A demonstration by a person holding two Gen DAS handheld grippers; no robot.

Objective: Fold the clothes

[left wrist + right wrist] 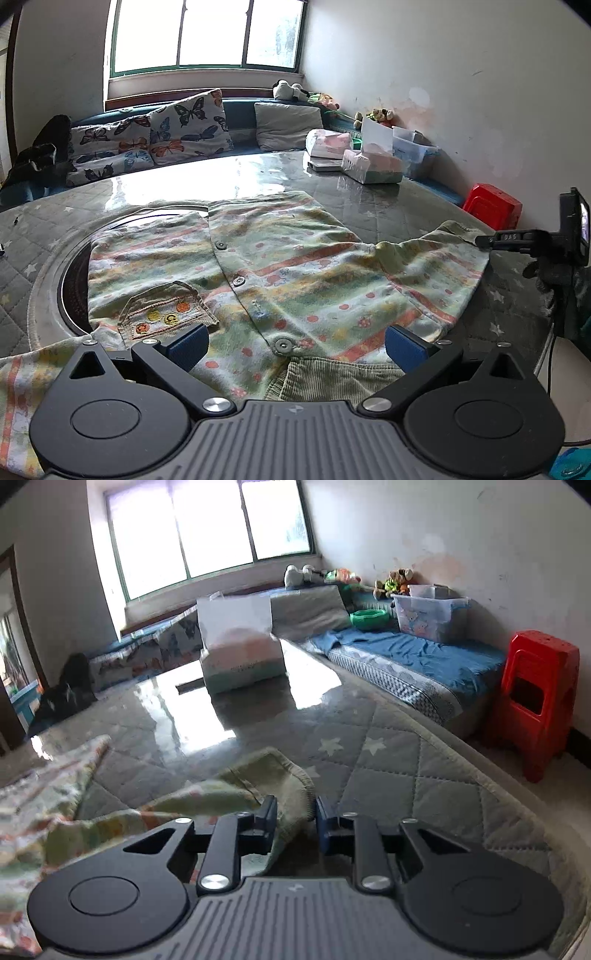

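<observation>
Sleeve-fold step, likely: right gripper (295, 812) jaws pinching cardigan (280, 273) cuff (291, 779); left gripper (295, 343) jaws spread. Next, carrying cuff inward.

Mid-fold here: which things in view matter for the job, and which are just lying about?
In play:
striped shirt
its sleeve cuff
left gripper, open over the hem
right gripper, closing round the cuff

Lying about:
tissue packs
red stool
butterfly cushions
storage bin
</observation>
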